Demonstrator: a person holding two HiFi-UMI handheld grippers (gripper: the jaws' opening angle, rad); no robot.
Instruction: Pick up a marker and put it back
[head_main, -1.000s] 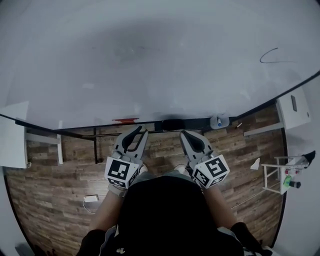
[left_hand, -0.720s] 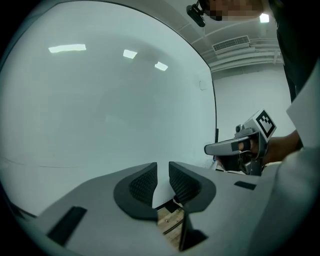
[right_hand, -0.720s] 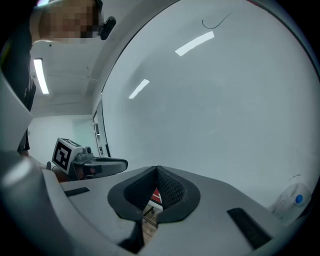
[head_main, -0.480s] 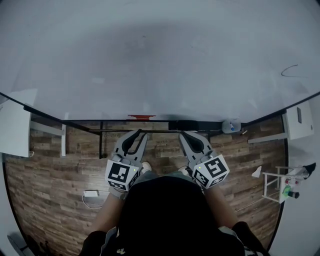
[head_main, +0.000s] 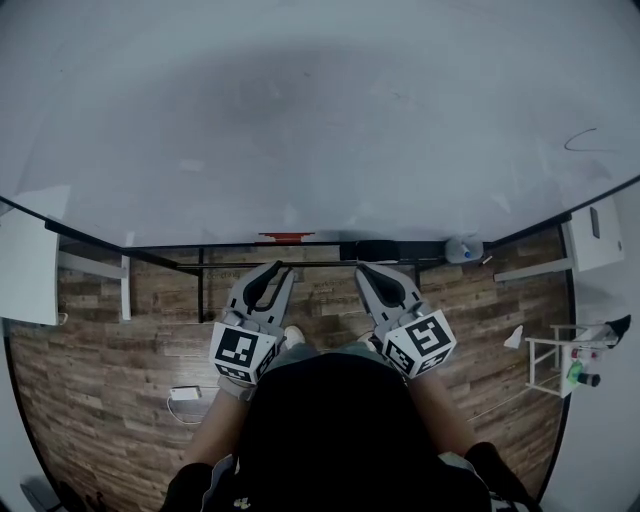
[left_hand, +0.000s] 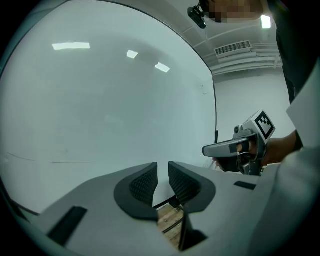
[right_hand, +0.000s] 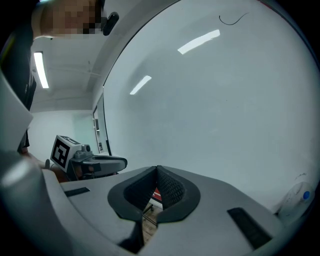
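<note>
A red marker lies on the whiteboard's tray, just beyond both grippers in the head view. My left gripper points at the tray a little below the marker. Its jaws stand a narrow gap apart with nothing between them, as the left gripper view shows. My right gripper is level with it to the right, jaw tips touching and empty. A bit of the red marker shows below those tips.
A black eraser and a spray bottle sit on the tray to the right. The whiteboard fills the upper view, with a pen scribble. A white cabinet, a white rack and a floor adapter flank me.
The head view has swung, so the whiteboard, tray and scribble slid right and the tray levelled. Both grippers stayed nearly in place, side by side below the tray.
</note>
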